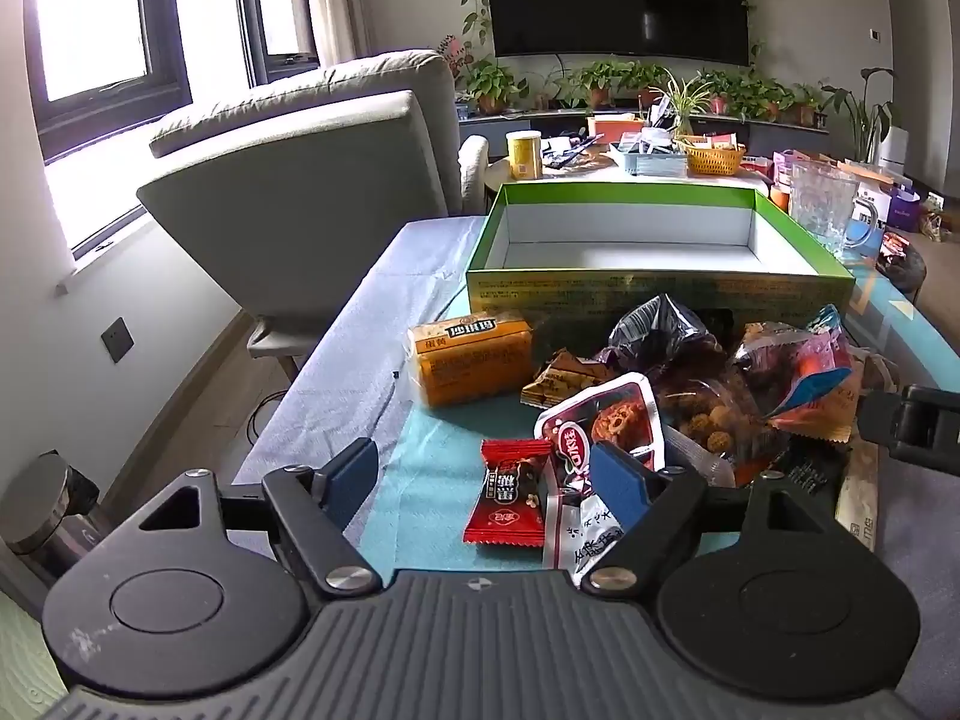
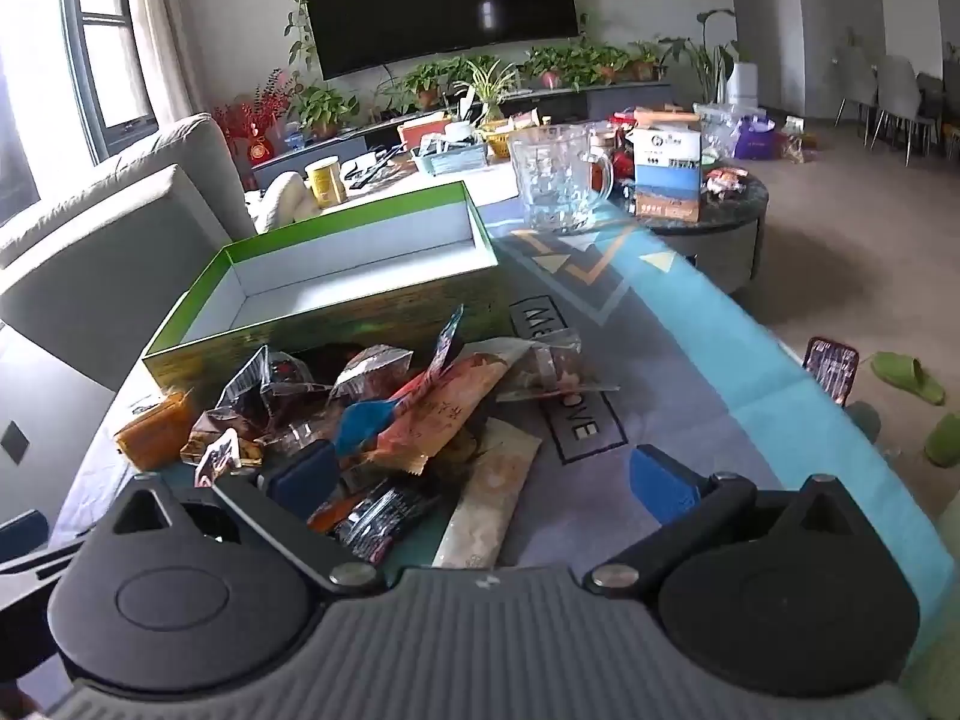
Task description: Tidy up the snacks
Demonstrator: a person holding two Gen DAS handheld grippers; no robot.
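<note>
The left gripper (image 1: 486, 483) stood spread to its widest, with nothing pinched. The small red foil snack packet (image 1: 510, 495) lay flat on the surface (image 1: 420, 468) between its blue fingers (image 1: 621, 483), nearer the right-hand finger than the left one. The packet's long axis ran near to far, roughly in line with the fingers, so the pads would close across its short width. The white-and-red sealed pouch (image 1: 600, 420) lay just right of the packet and partly under the right finger.

The right gripper (image 2: 480, 480) was also spread and held nothing. Its left finger sat at the near edge of the snack heap (image 2: 384, 408), above a dark foil packet (image 2: 384, 516).

The open green cardboard box (image 1: 660, 288) stood empty, directly beyond the heap on the far side.

Judgement: the left gripper was the nearer one to the red packet. The right finger risked catching the pouch as well.
</note>
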